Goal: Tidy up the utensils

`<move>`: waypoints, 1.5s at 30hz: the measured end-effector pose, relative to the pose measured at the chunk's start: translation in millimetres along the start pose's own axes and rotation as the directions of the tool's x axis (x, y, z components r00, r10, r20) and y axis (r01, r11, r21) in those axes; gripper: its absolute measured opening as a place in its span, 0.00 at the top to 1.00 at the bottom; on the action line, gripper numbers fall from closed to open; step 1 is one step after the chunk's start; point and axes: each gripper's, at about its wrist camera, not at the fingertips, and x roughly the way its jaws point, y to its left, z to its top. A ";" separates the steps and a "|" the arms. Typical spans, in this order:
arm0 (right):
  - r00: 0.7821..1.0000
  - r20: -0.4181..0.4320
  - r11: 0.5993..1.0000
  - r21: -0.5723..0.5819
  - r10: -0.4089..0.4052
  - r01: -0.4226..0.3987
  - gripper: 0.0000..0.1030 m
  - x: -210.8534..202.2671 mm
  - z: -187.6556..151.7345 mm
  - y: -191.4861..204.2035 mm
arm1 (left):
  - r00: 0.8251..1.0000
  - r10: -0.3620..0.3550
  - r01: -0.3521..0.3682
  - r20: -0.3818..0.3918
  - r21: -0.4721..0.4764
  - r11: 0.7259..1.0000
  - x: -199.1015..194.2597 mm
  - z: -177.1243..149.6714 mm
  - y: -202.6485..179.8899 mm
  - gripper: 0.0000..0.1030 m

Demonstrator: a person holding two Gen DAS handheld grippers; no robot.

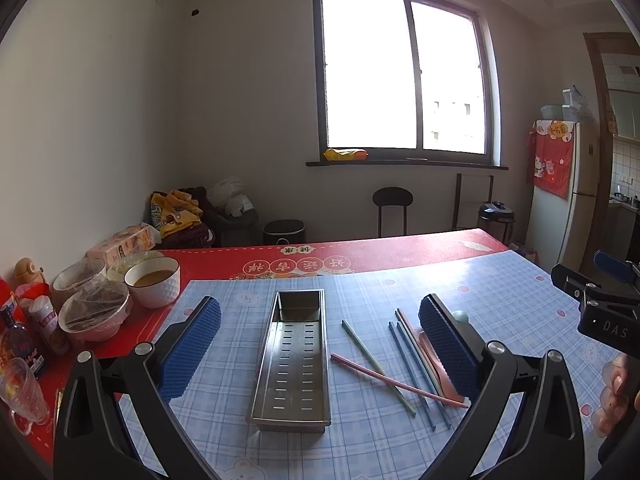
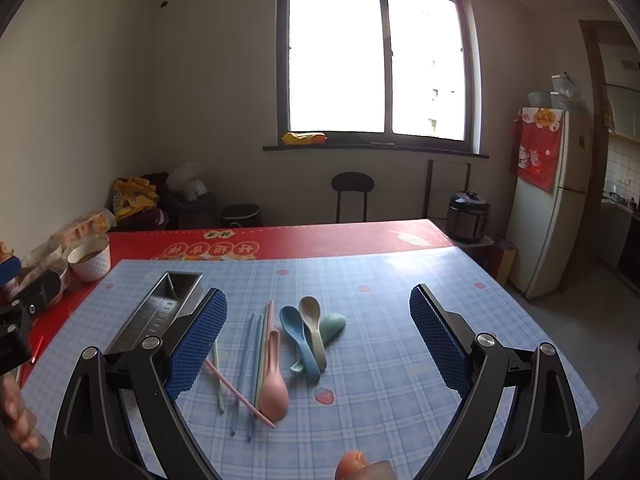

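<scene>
A long steel perforated tray (image 1: 294,364) lies empty on the blue checked cloth, between my left gripper's (image 1: 320,344) open fingers; it shows at the left in the right wrist view (image 2: 160,308). Coloured chopsticks (image 1: 404,364) lie scattered right of the tray, partly behind the right pad (image 1: 448,352). In the right wrist view my right gripper (image 2: 320,340) is open and empty above the chopsticks (image 2: 248,372), a pink spoon (image 2: 274,384), a blue spoon (image 2: 298,336), a beige spoon (image 2: 314,328) and a green spoon (image 2: 332,328).
Bowls of food (image 1: 154,284), wrapped dishes (image 1: 96,312), bottles (image 1: 20,344) and a glass (image 1: 20,392) crowd the table's left side on the red cloth (image 1: 360,252). The right gripper's body (image 1: 604,304) sits at the far right. A strawberry-like object (image 2: 352,464) lies at the near edge.
</scene>
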 end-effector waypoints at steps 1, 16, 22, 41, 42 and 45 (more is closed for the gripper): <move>1.000 0.000 1.000 0.001 -0.001 0.001 0.13 0.4 0.0 0.0 | 1.000 0.000 0.000 -0.001 0.000 1.000 0.0 0.0 0.0 0.05; 1.000 0.000 1.000 0.006 -0.005 0.005 0.13 1.4 -1.4 -2.0 | 1.000 0.000 0.000 0.001 -0.001 1.000 -0.4 -1.2 1.8 0.05; 1.000 0.000 1.000 0.006 -0.009 0.009 0.13 1.8 -1.8 -1.7 | 1.000 -0.001 0.001 -0.004 -0.001 1.000 -1.6 -2.1 4.0 0.05; 1.000 0.003 1.000 0.005 -0.018 0.018 0.13 1.9 -2.9 -1.2 | 1.000 -0.004 0.003 -0.013 -0.006 1.000 -2.3 -4.0 4.7 0.05; 1.000 0.003 1.000 0.004 -0.018 0.018 0.13 1.3 -2.4 -0.7 | 1.000 -0.004 0.004 -0.015 -0.008 1.000 -2.1 -3.3 5.4 0.05; 1.000 0.004 1.000 0.001 -0.016 0.016 0.13 1.0 -1.3 0.4 | 1.000 -0.010 0.010 -0.017 -0.016 1.000 -2.0 -3.5 7.0 0.05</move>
